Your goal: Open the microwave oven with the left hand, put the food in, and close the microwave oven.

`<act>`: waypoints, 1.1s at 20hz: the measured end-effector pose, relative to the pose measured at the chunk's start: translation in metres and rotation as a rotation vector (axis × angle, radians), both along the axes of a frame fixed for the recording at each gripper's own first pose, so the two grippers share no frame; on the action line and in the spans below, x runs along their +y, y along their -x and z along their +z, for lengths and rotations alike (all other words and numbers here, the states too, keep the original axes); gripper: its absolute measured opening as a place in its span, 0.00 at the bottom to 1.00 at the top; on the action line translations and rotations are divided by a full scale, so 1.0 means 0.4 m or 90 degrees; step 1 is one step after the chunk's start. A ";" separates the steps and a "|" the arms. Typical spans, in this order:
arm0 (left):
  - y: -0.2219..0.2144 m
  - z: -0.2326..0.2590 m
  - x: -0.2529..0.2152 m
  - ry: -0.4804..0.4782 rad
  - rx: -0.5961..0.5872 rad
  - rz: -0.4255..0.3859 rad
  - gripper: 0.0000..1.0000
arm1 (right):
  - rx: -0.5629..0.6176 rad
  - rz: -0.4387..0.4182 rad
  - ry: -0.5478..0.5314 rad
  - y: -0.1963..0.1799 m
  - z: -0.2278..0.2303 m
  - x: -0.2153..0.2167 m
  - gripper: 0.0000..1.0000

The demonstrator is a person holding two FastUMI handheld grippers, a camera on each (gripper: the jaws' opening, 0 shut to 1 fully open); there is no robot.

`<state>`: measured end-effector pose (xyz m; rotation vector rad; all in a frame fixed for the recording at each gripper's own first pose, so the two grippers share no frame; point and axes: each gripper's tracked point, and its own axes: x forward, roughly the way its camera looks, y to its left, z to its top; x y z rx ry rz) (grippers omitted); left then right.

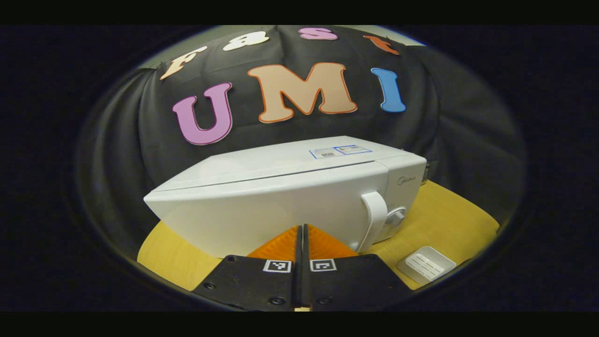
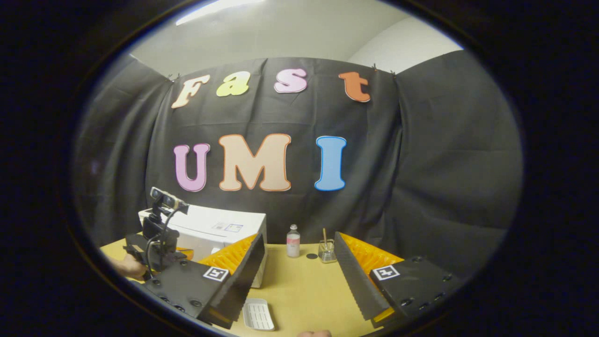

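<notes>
In the left gripper view a white microwave [image 1: 290, 196] stands on the yellow table [image 1: 449, 215] with its door closed. Its white handle [image 1: 374, 219] is near the door's right side, beside a knob [image 1: 395, 217]. My left gripper [image 1: 302, 236] is shut with nothing held, pointing at the door's lower middle, left of the handle. A white ribbed rectangular dish [image 1: 426, 265] lies on the table right of the microwave; I cannot tell what it holds. My right gripper [image 2: 299, 241] is open and empty above the table, with the dish [image 2: 258, 313] below its left finger.
The right gripper view shows the left gripper [image 2: 182, 253] in a hand [image 2: 128, 267] in front of the microwave [image 2: 220, 229]. A small bottle [image 2: 293, 241] and a glass with a stick [image 2: 326, 251] stand at the table's back by the black cloth wall.
</notes>
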<state>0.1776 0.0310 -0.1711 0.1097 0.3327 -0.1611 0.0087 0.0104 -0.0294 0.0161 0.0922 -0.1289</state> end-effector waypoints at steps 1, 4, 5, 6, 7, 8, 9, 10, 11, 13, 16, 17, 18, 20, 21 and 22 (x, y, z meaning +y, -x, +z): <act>0.020 0.030 0.004 -0.006 -0.011 -0.004 0.01 | -0.003 0.001 0.000 0.000 0.002 -0.002 0.95; 0.080 0.141 -0.049 0.041 -0.059 -0.057 0.05 | -0.009 0.003 0.004 -0.002 0.007 -0.011 0.95; 0.100 0.199 -0.067 0.067 -0.083 -0.070 0.07 | -0.012 0.003 0.003 -0.001 0.011 -0.017 0.95; 0.130 0.247 -0.076 0.095 -0.104 -0.077 0.37 | -0.013 0.003 0.002 0.001 0.011 -0.021 0.95; 0.153 0.294 -0.081 0.115 -0.122 -0.071 0.67 | -0.015 0.001 0.002 -0.001 0.014 -0.032 0.95; 0.166 0.329 -0.092 0.127 -0.143 -0.069 0.98 | -0.016 -0.001 0.004 0.000 0.015 -0.041 0.93; 0.188 0.364 -0.099 0.127 -0.163 -0.069 0.99 | -0.019 -0.001 0.004 0.005 0.021 -0.050 0.93; 0.203 0.389 -0.106 0.118 -0.177 -0.071 0.97 | -0.024 -0.001 0.004 0.010 0.027 -0.059 0.93; 0.220 0.411 -0.116 0.107 -0.187 -0.077 0.94 | -0.029 -0.001 0.003 0.013 0.034 -0.065 0.93; 0.254 0.442 -0.147 0.103 -0.195 -0.091 0.96 | -0.033 0.000 0.002 0.021 0.040 -0.085 0.93; 0.292 0.479 -0.163 0.114 -0.200 -0.081 0.97 | -0.042 0.002 0.001 0.038 0.053 -0.111 0.93; 0.301 0.487 -0.167 0.118 -0.203 -0.075 0.97 | -0.046 0.003 0.002 0.042 0.059 -0.121 0.93; 0.308 0.492 -0.172 0.121 -0.203 -0.071 0.97 | -0.049 0.004 0.003 0.047 0.064 -0.129 0.93; 0.328 0.495 -0.177 0.119 -0.202 -0.064 0.96 | -0.053 0.009 0.002 0.056 0.073 -0.141 0.93; 0.333 0.496 -0.178 0.116 -0.202 -0.060 0.97 | -0.055 0.010 0.003 0.061 0.077 -0.149 0.93; 0.340 0.498 -0.177 0.115 -0.203 -0.056 0.97 | -0.057 0.011 0.002 0.066 0.078 -0.154 0.93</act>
